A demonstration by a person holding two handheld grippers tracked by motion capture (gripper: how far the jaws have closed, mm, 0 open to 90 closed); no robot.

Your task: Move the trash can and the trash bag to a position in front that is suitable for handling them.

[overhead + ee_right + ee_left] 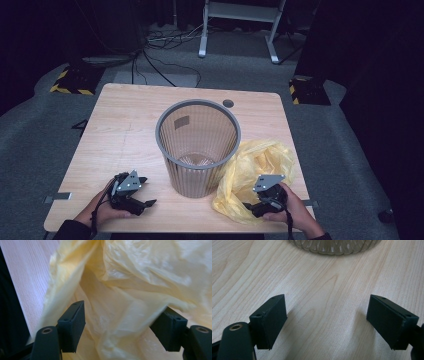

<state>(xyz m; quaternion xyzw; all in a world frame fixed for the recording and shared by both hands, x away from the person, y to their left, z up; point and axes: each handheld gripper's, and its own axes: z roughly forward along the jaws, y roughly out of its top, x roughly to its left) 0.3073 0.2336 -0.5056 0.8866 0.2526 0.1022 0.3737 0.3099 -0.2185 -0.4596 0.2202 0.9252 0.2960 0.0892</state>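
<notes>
Right gripper (117, 332), jaws wide around the yellow bag (260, 170) near the table's front right corner, may pinch only one slippery layer; left gripper (327, 322) jaws wide, empty.

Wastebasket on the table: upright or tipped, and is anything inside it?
Upright and empty. The wastebasket stands on its base with its round rim facing up, and the high view shows its bare bottom. The yellow bag lies crumpled beside it.
</notes>
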